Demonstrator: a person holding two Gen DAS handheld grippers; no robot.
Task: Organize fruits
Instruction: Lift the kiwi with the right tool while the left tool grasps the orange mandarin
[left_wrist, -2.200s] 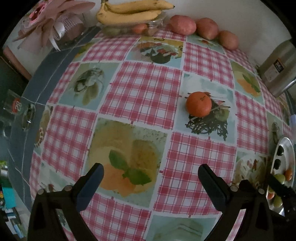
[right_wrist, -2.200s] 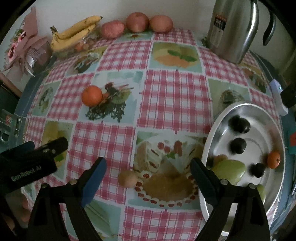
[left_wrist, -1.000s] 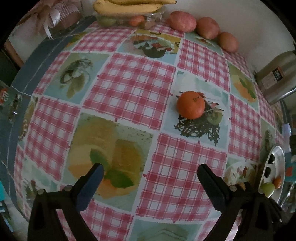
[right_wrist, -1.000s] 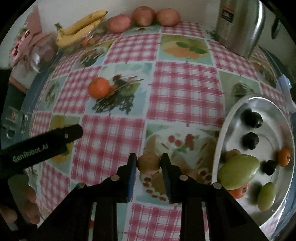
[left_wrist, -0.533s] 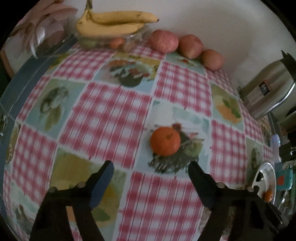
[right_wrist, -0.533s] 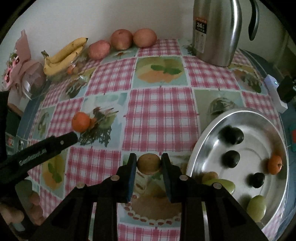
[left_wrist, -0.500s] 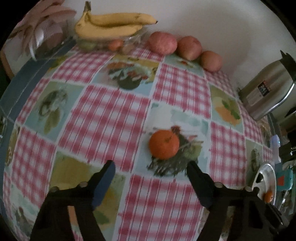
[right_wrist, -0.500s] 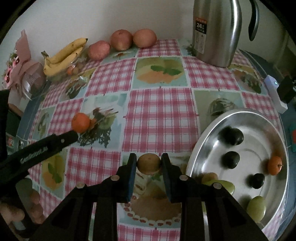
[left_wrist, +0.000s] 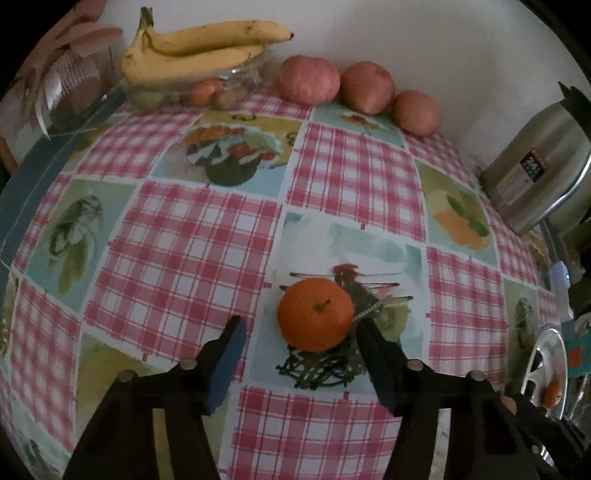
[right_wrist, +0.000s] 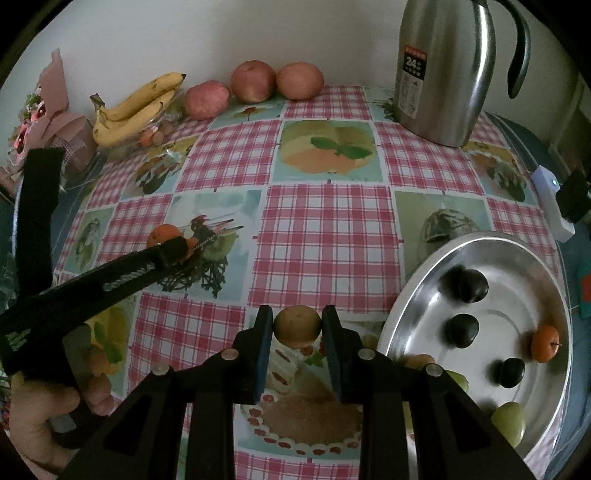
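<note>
An orange tangerine (left_wrist: 316, 319) lies on the checked tablecloth (left_wrist: 192, 258). My left gripper (left_wrist: 300, 324) straddles it, jaws closing. The right finger is at the fruit's edge and the left finger (left_wrist: 227, 350) still stands clear of it. The right wrist view shows the same tangerine (right_wrist: 162, 232) behind the left gripper's (right_wrist: 173, 248) tip. My right gripper (right_wrist: 297, 322) is shut on a small brownish round fruit (right_wrist: 297, 328), held above the cloth just left of the steel tray (right_wrist: 406, 295). In the tray lie dark plums (right_wrist: 465, 285), a small orange (right_wrist: 545, 343) and green fruits (right_wrist: 511, 421).
Along the back wall stand bananas (right_wrist: 136, 107) on a glass bowl, three apples (right_wrist: 253, 80) and a steel jug (right_wrist: 443, 70). A white device (right_wrist: 550, 206) lies at the right table edge. Pink wrapping (right_wrist: 48, 118) fills the back left corner. A hand (right_wrist: 33, 417) holds the left gripper.
The left gripper has come forward over the tangerine and its jaws have narrowed around it. The right gripper stays shut on the small fruit, which it lifted earlier.
</note>
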